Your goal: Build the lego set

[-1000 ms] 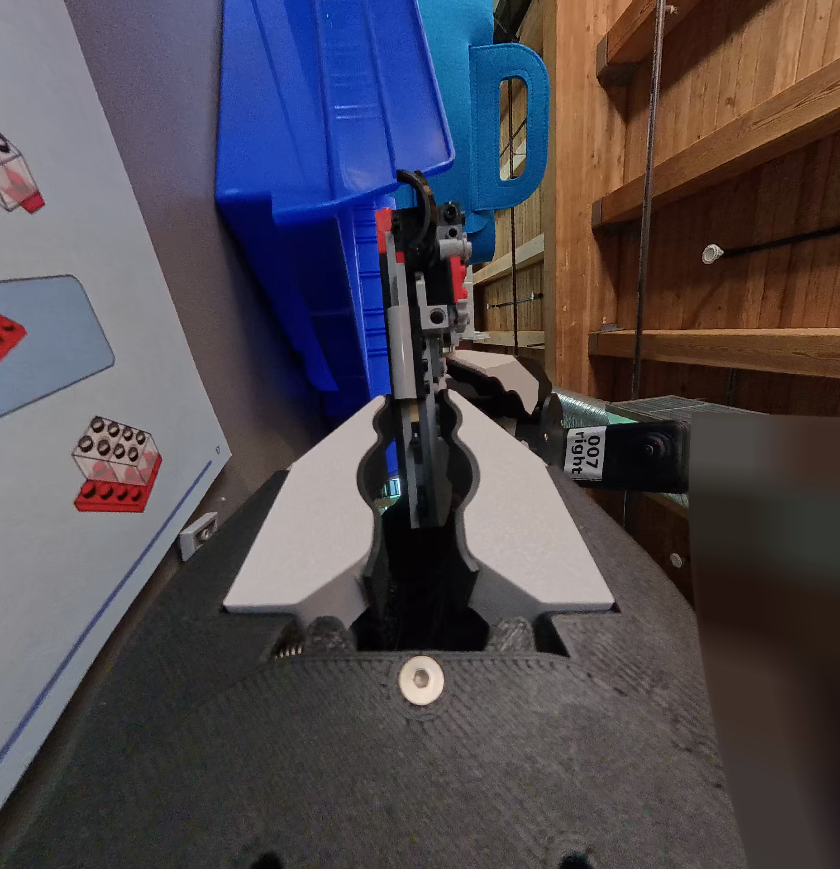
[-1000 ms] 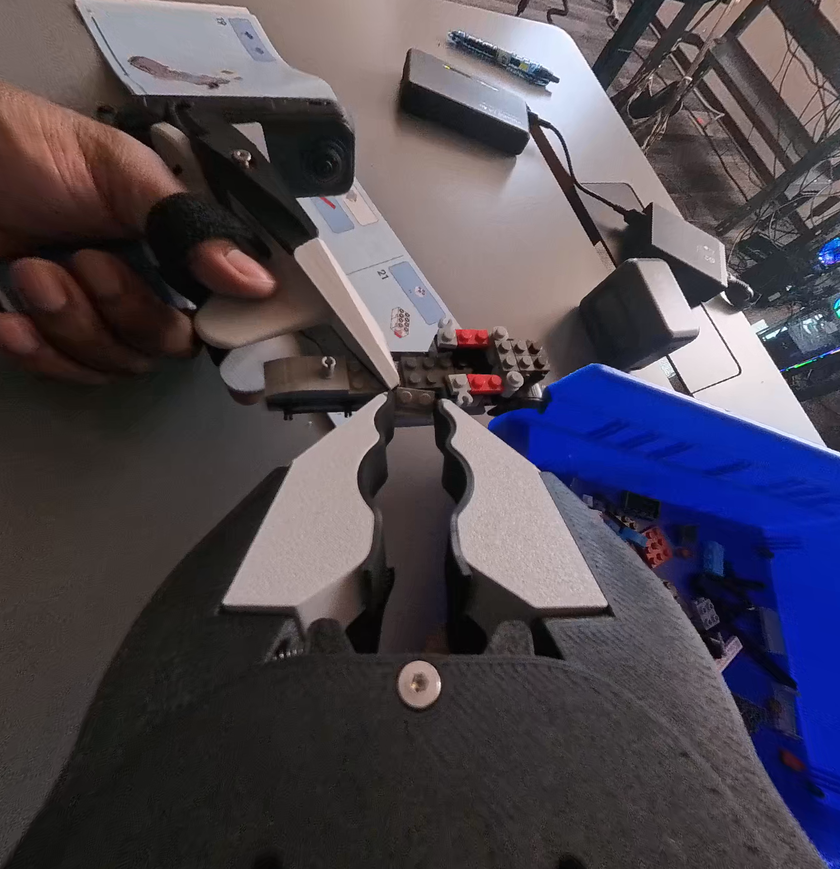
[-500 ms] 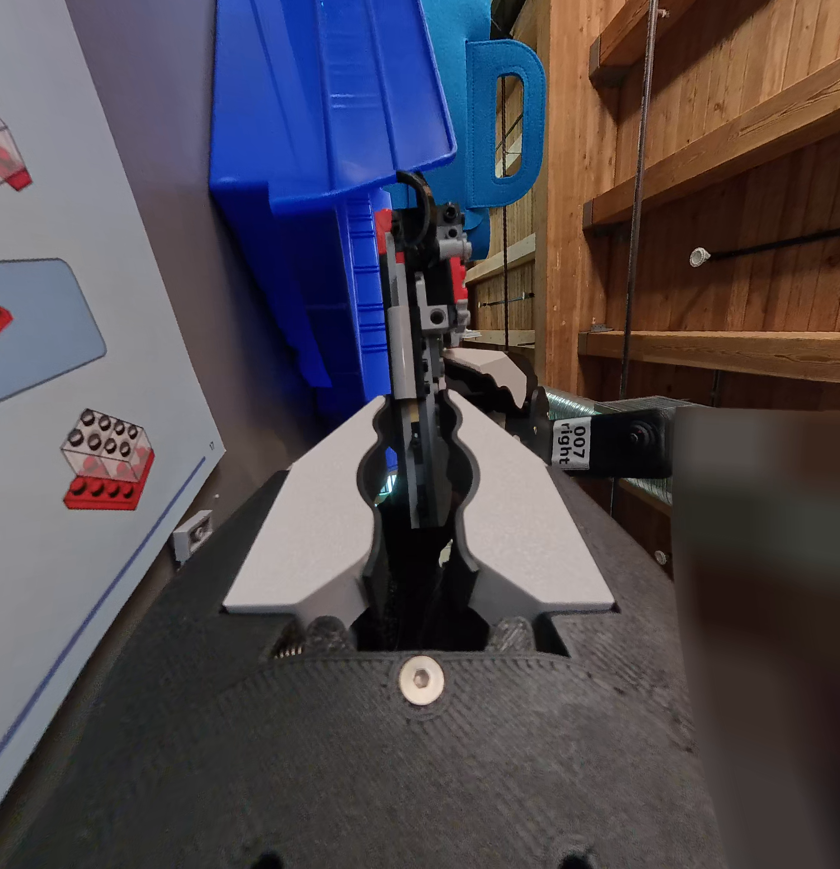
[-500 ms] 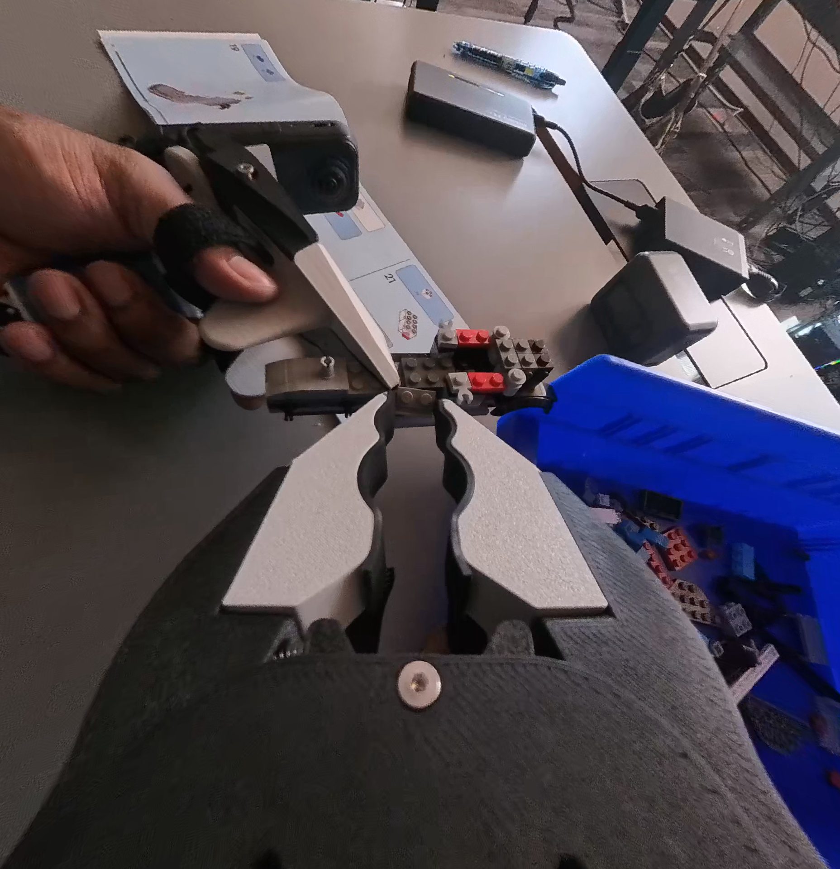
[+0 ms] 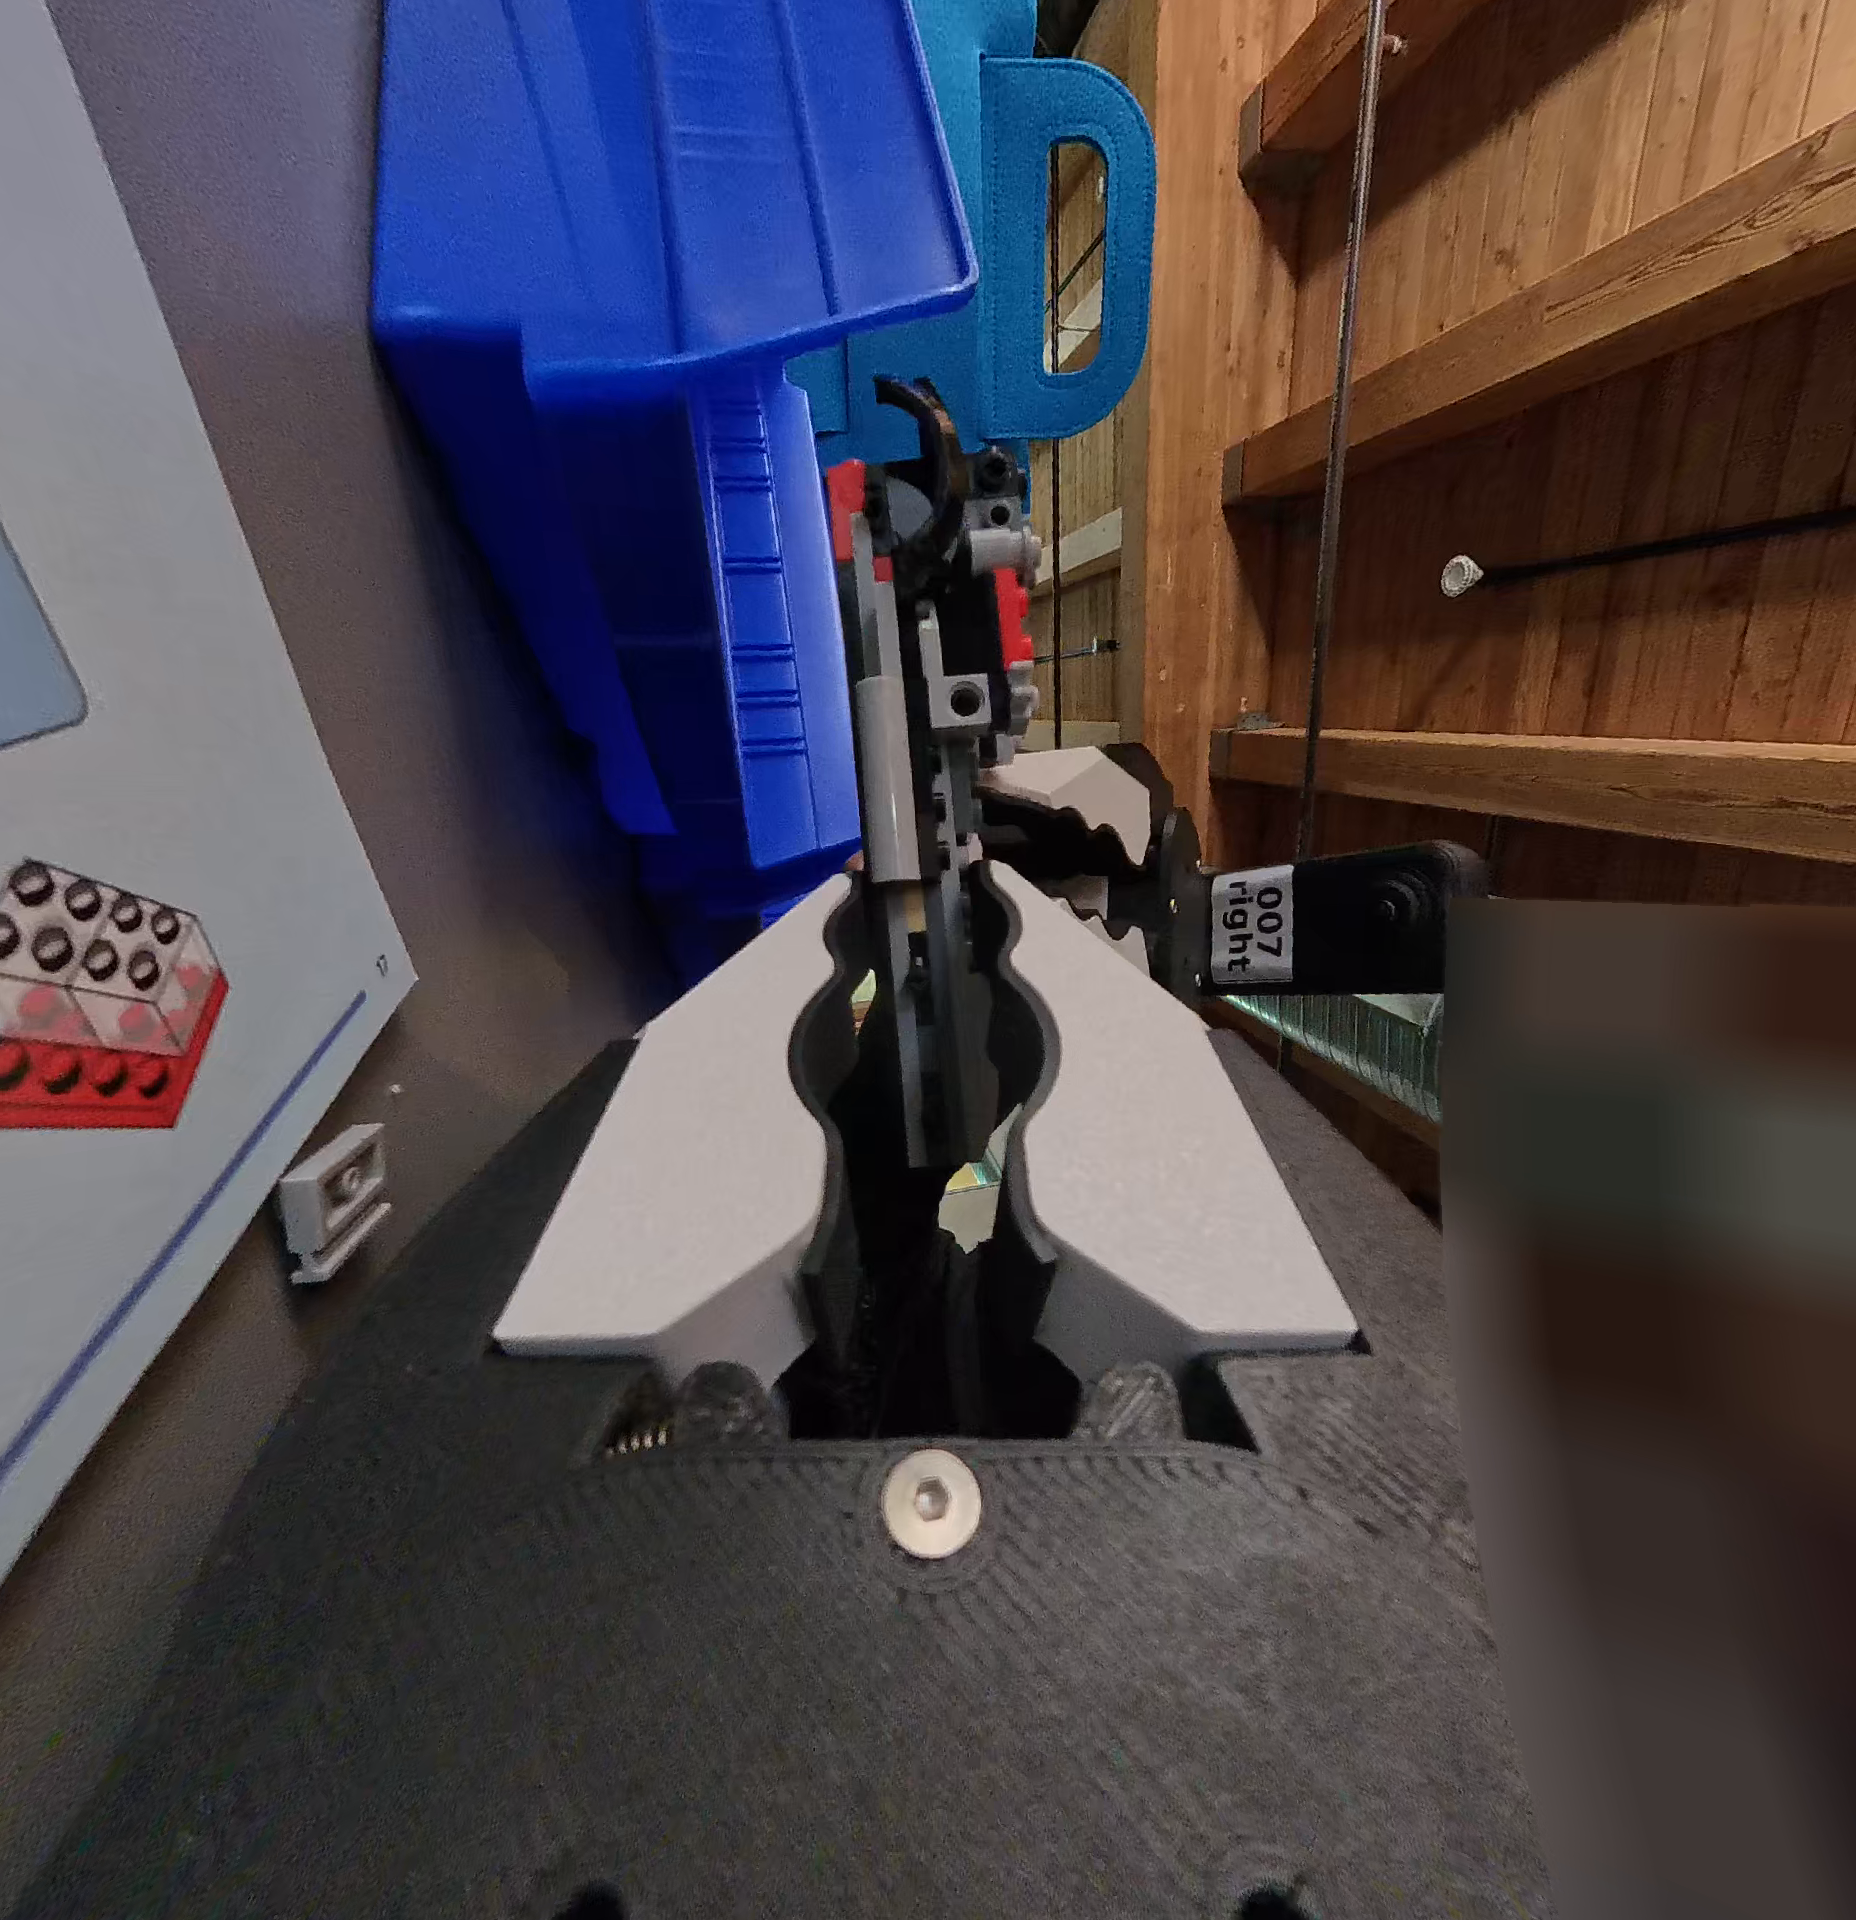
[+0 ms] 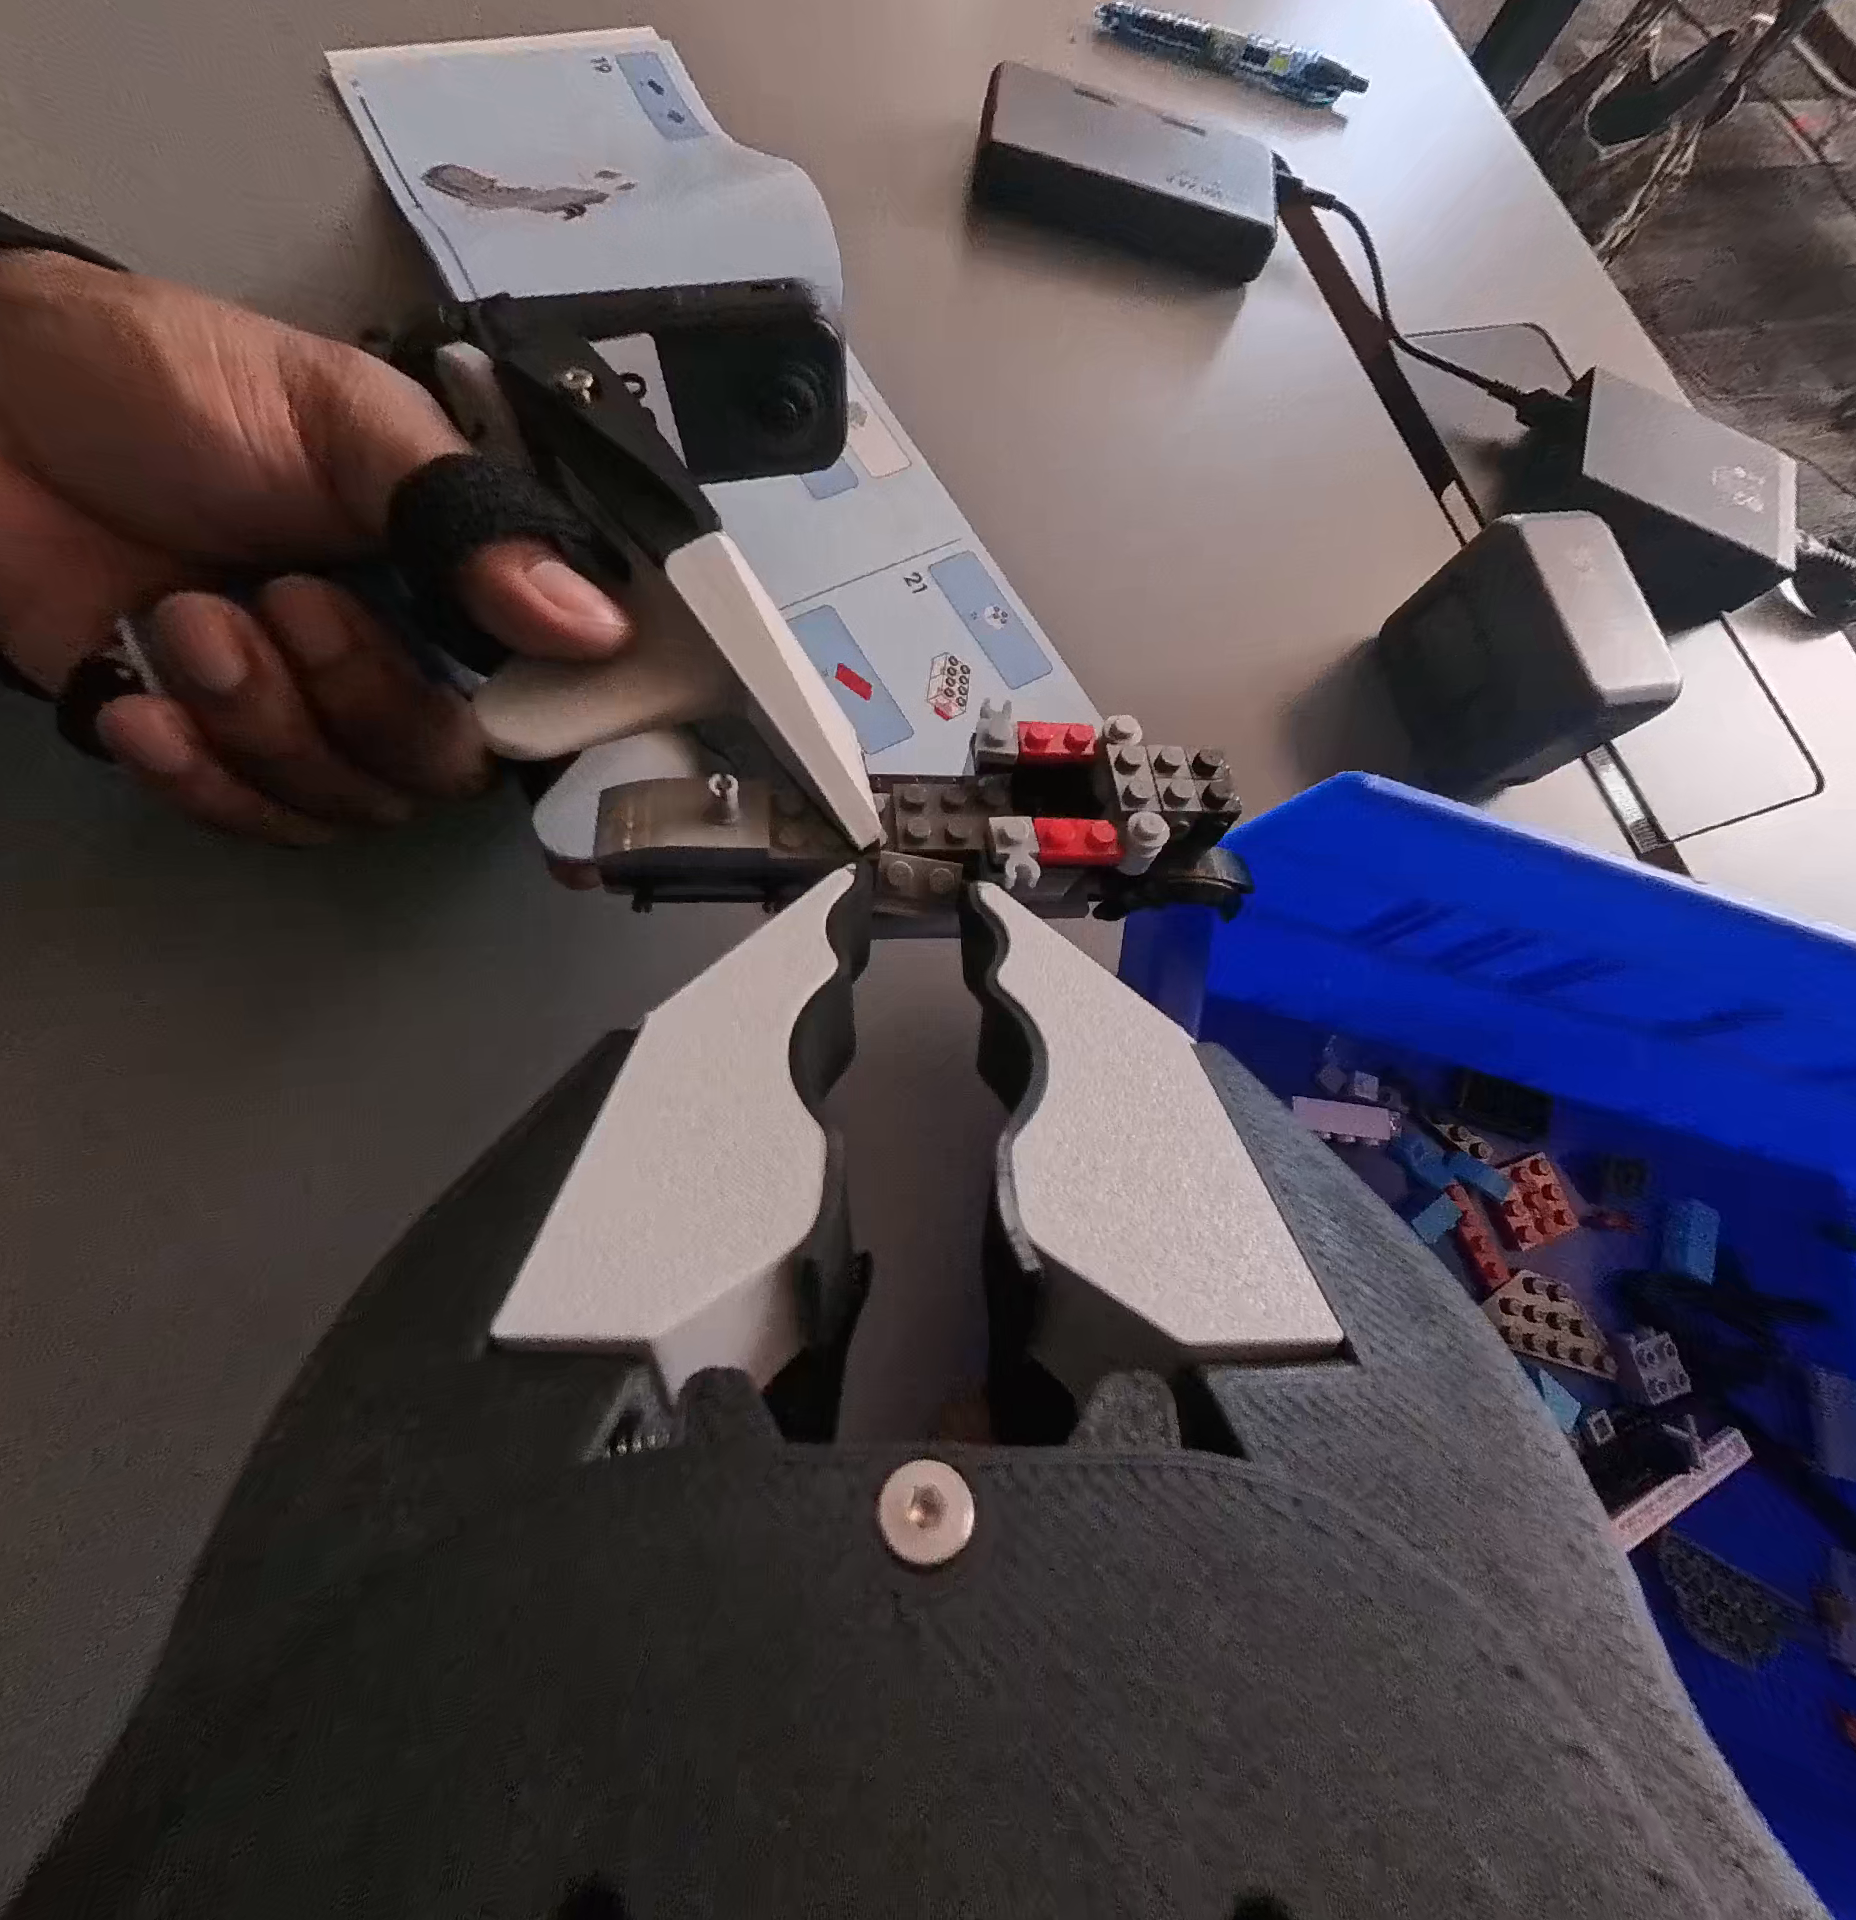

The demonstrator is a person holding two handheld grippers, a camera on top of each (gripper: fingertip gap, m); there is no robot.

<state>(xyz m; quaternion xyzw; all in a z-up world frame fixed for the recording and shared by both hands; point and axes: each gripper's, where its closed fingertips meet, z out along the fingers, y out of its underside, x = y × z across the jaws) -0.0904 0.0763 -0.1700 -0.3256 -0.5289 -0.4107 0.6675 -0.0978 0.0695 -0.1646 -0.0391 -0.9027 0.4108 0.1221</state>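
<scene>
Right wrist view shows my left claw (image 6: 862, 847) pinching the part-built lego model (image 6: 1059, 821) by its near end, the person's hand (image 6: 228, 582) behind it on the handle. Taking the blue bin (image 6: 1526, 935) as landmark: the model hangs in the air just beside the bin's near corner, its far end with a black curved piece reaching over the rim, above the grey table (image 6: 280, 1039) and not resting on it. My right claw (image 6: 913, 894) is spread a little, its tips at the model's lower edge beside the left claw's grip; whether they touch it I cannot tell, and nothing sits between them. Left wrist view confirms the pinch: the left claw (image 5: 919, 883) is pressed onto the grey and black plates of the model (image 5: 924, 707). Long axis: the model runs straight out from the left claw toward the bin, studs facing up in the right wrist view, with two red bricks (image 6: 1054, 740) toward the bin end. Step in hand, by my judgement: the model is held steady for fitting a piece or reseating one, with no loose brick yet carried. The instruction booklet (image 6: 612, 156) lies open well behind the model, away from the bin. Next move likely calls for the right claw to fetch a brick from the bin, or to close on the edge and press while the left claw resists.
</scene>
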